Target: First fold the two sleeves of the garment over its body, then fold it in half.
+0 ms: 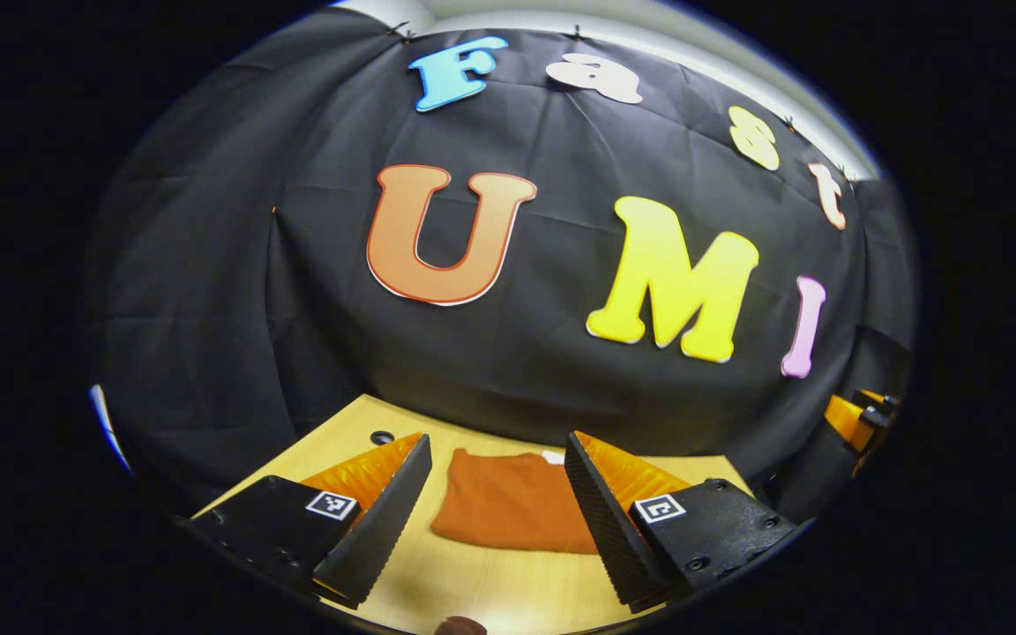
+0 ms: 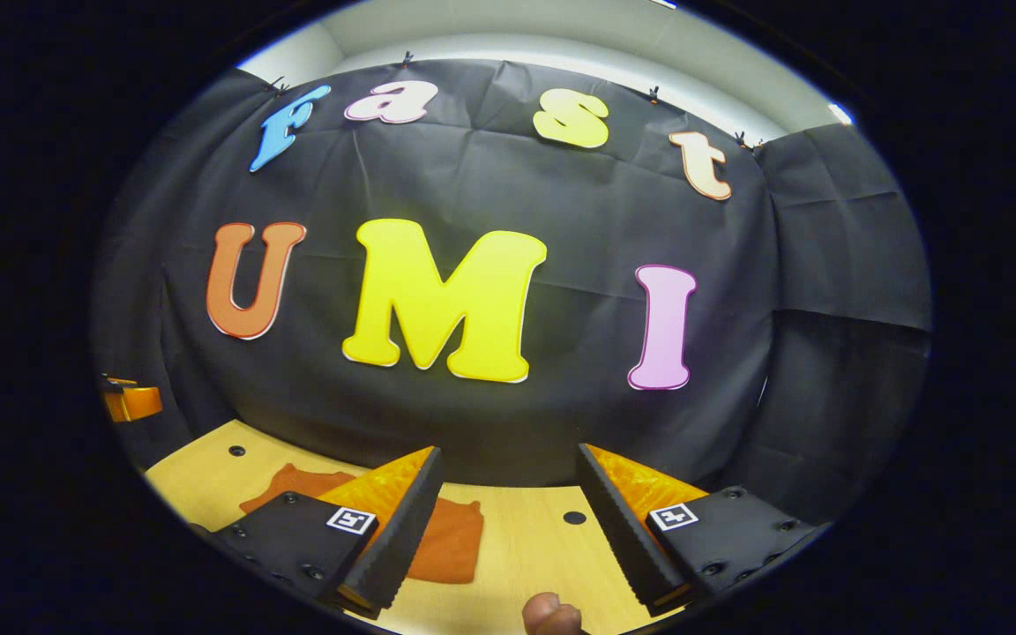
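Note:
A rust-orange garment (image 1: 512, 511) lies folded into a compact block on the wooden table (image 1: 490, 591). In the left gripper view it sits ahead, between and beyond my left gripper (image 1: 499, 520), whose fingers stand wide apart and hold nothing. In the right gripper view the same garment (image 2: 451, 542) lies to the left, partly hidden behind the left finger of my right gripper (image 2: 508, 529), which is open and holds nothing. The right gripper's housing (image 1: 861, 414) shows at the far right edge of the left gripper view, and the left gripper's housing (image 2: 129, 401) at the far left of the right gripper view.
The table (image 2: 526, 547) ends against the black cloth wall close behind the garment. Small round holes (image 1: 382, 437) (image 2: 574, 518) mark the tabletop. A fingertip (image 2: 552, 615) pokes in at the bottom edge.

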The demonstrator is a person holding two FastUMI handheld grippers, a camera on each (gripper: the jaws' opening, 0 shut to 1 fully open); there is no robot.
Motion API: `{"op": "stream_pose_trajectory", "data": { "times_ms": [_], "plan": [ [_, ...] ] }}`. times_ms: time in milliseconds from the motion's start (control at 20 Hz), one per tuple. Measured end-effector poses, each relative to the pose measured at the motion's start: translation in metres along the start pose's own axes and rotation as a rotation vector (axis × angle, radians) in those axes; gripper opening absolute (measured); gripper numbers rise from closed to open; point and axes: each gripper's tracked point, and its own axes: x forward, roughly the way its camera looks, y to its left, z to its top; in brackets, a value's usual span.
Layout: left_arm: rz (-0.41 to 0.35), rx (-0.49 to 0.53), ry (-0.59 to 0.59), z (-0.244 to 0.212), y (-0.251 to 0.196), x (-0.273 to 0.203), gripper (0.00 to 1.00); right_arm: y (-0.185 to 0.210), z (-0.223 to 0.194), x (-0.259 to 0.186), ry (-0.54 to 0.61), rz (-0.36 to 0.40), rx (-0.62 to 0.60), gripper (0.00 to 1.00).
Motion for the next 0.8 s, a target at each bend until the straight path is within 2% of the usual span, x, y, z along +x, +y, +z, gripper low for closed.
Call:
{"op": "stream_pose_trajectory", "data": {
  "times_ms": [150, 250, 350, 400, 450, 600, 650, 700, 800],
  "plan": [
    [0.003, 0.027, -0.056, 0.005, -0.011, -0.028, 0.98, 0.02, -0.013, -0.033, 0.007, 0.026, 0.069, 0.95],
    [-0.019, 0.084, -0.068, -0.003, -0.025, -0.034, 0.97, 0.033, -0.016, -0.042, 0.002, 0.046, 0.049, 0.93],
    [-0.014, 0.144, -0.086, -0.001, -0.03, -0.037, 0.97, 0.046, -0.013, -0.044, -0.014, 0.068, 0.029, 0.95],
    [-0.011, 0.153, -0.099, 0.002, -0.032, -0.039, 0.98, 0.051, -0.012, -0.044, -0.023, 0.076, 0.027, 0.93],
    [-0.015, 0.15, -0.113, 0.005, -0.034, -0.041, 0.98, 0.056, -0.01, -0.044, -0.027, 0.081, 0.03, 0.95],
    [-0.03, 0.131, -0.152, 0.012, -0.039, -0.047, 0.97, 0.064, -0.011, -0.045, -0.025, 0.073, 0.012, 0.95],
    [-0.032, 0.131, -0.161, 0.014, -0.04, -0.05, 1.0, 0.065, -0.011, -0.047, -0.023, 0.067, -0.006, 0.93],
    [-0.036, 0.13, -0.166, 0.014, -0.042, -0.051, 0.97, 0.069, -0.011, -0.049, -0.026, 0.077, -0.013, 0.93],
    [-0.035, 0.131, -0.169, 0.014, -0.042, -0.052, 0.98, 0.081, -0.01, -0.052, -0.031, 0.128, 0.006, 0.96]
  ]
}}
